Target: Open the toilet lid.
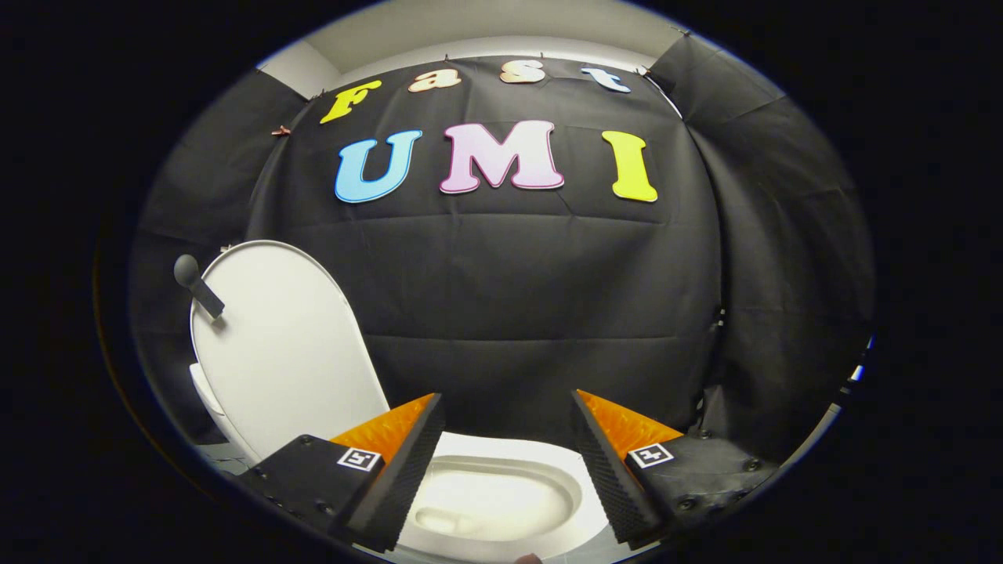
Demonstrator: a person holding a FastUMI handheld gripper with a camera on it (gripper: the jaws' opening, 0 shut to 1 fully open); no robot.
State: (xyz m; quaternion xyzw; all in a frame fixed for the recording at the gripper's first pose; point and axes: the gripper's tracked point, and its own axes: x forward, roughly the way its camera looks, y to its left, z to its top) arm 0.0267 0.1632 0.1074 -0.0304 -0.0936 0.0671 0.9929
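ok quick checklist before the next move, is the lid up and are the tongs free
1. Toilet lid raised, standing upright off to the side: ok.
2. Bowl uncovered, between the fingers: ok.
3. Tongs open and holding nothing: ok.
4. Fingers apart from the lid: ok.
5. Handle intact on the lid's edge: ok.
6. Lid stays up unaided: cannot tell.

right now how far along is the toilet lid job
Done, by the look of it: the toilet lid stands raised, leaning back to the left of the fingers, and the bowl lies open between them. In hand: nothing; the gripper is open and touches nothing. Left: only pulling away, I'd judge.
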